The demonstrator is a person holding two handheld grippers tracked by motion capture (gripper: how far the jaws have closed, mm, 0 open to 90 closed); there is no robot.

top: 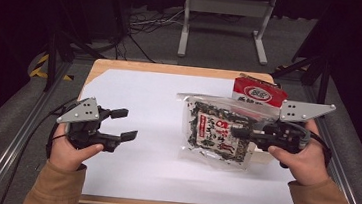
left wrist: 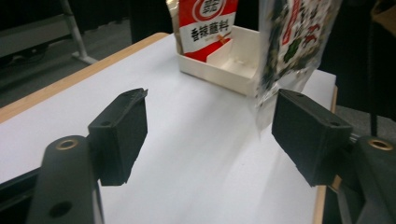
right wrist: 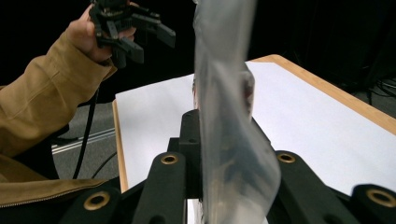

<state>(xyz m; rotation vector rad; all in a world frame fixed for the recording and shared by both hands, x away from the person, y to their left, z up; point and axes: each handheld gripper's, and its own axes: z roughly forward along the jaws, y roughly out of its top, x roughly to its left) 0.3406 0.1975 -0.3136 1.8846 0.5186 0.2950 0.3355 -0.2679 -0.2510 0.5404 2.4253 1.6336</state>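
Clear seaweed bag (top: 218, 131) pinched in right fingers (top: 239, 132); left fingers (top: 124, 124) wide, empty.

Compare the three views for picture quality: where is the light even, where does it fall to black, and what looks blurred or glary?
High view: the white sheet is evenly lit, while the room beyond sinks into darkness. Left gripper view: the left claw is fairly sharp, the seaweed bag soft. Right gripper view: the clear bag, pinched in the right claw, is close, blurred and glary against a black background.
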